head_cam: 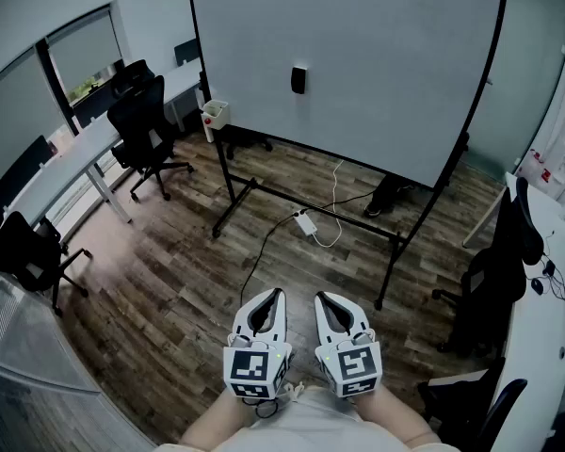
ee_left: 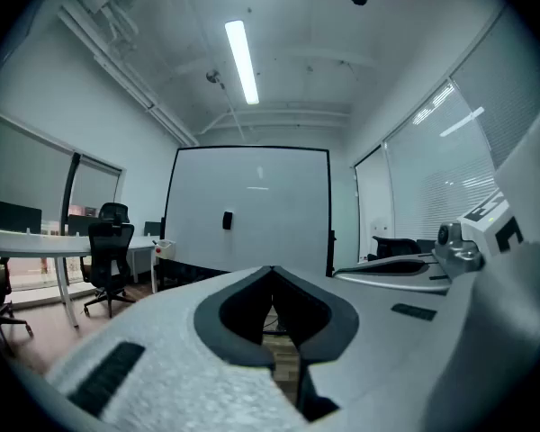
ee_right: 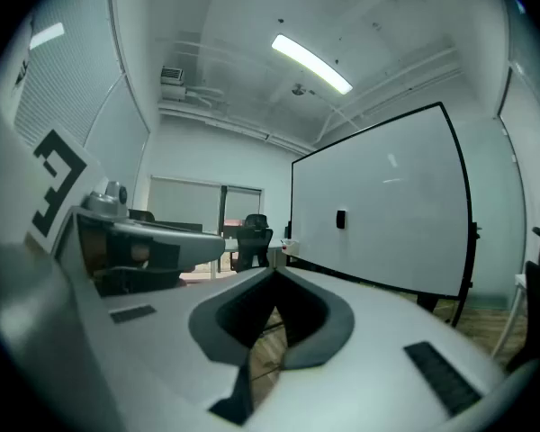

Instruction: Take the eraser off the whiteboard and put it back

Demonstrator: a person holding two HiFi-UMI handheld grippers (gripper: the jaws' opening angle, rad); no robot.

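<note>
**Both grippers shut and empty, eraser on the board**

The left gripper (head_cam: 274, 293) has its jaws pressed together at the tips, with nothing between them. The right gripper (head_cam: 323, 298) is just beside it on the right, also fully closed and empty. Both are held near the person's body and point toward the far side of the room, over the wood-plank floor (head_cam: 169, 290).

A white power adapter (head_cam: 306, 222) and its cables lie on the floor farther out. Past them stands the whiteboard (head_cam: 377, 64) on its black frame. The eraser (head_cam: 298, 80), small and dark, sticks to the board's face left of centre, well apart from both grippers.

A white container (head_cam: 215, 116) sits by the board's left edge. A black office chair (head_cam: 143, 130) stands beside a long white desk (head_cam: 66, 168) on the left. Another desk (head_cam: 546, 281) runs along the right.
</note>
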